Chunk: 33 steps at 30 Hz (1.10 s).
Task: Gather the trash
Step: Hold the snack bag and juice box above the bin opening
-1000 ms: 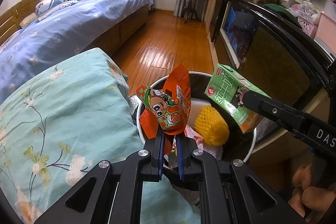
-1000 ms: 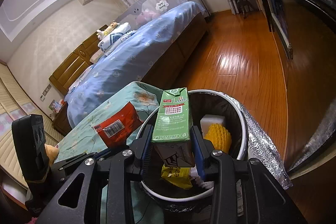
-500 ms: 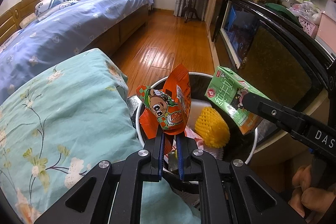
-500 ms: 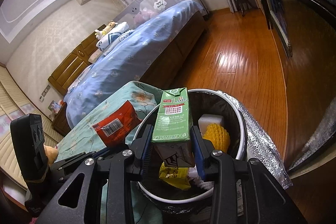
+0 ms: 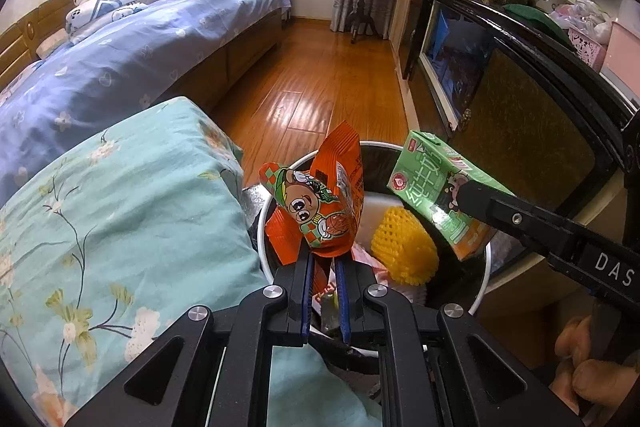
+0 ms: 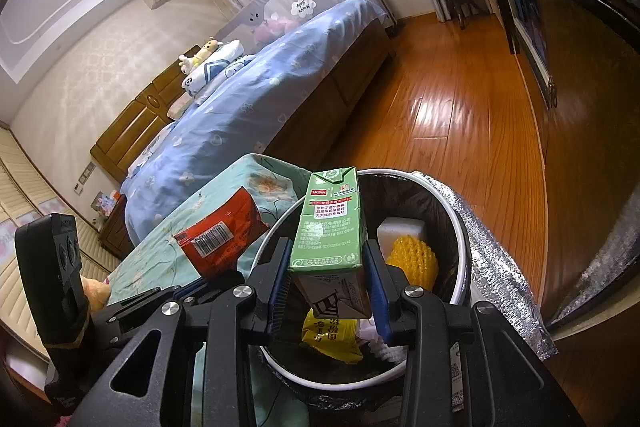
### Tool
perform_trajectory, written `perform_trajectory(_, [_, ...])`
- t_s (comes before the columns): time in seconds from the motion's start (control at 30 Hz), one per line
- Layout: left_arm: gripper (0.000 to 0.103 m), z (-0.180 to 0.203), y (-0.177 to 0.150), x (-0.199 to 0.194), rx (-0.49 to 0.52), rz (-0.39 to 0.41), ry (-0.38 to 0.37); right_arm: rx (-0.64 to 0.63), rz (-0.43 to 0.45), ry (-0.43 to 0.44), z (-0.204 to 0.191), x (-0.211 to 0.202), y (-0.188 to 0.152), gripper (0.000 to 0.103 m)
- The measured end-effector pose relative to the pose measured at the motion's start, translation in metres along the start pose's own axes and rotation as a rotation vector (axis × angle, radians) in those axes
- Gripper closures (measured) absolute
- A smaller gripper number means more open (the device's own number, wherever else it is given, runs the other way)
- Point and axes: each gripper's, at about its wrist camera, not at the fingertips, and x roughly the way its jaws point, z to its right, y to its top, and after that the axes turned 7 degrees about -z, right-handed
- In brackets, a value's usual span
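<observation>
My left gripper (image 5: 324, 267) is shut on an orange snack wrapper (image 5: 320, 203) with a cartoon face, held over the near rim of the trash bin (image 5: 482, 279). The wrapper also shows in the right wrist view (image 6: 220, 235). My right gripper (image 6: 330, 279) is shut on a green milk carton (image 6: 330, 227), held upright over the bin (image 6: 460, 247). In the left wrist view the carton (image 5: 436, 191) hangs above the bin's right side. The bin holds a yellow foam net (image 5: 404, 251), a white foam block (image 6: 400, 231) and a yellow packet (image 6: 332, 341).
A teal floral quilt (image 5: 112, 227) lies to the left of the bin. A bed with blue bedding (image 5: 120, 59) stands beyond it. A dark cabinet (image 5: 520, 99) lines the right side. Wooden floor (image 5: 320, 87) stretches ahead. Silver foil (image 6: 504, 275) lies beside the bin.
Both grippers keep their hold over the bin and have hardly moved.
</observation>
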Motion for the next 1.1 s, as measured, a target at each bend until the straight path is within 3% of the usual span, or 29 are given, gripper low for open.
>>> perform_trajectory(1.1, [0.094, 0.0017, 0.0034, 0.0026, 0.009, -0.013, -0.003, 0.003, -0.004, -0.001, 0.0019, 0.0022, 0.0011, 0.067])
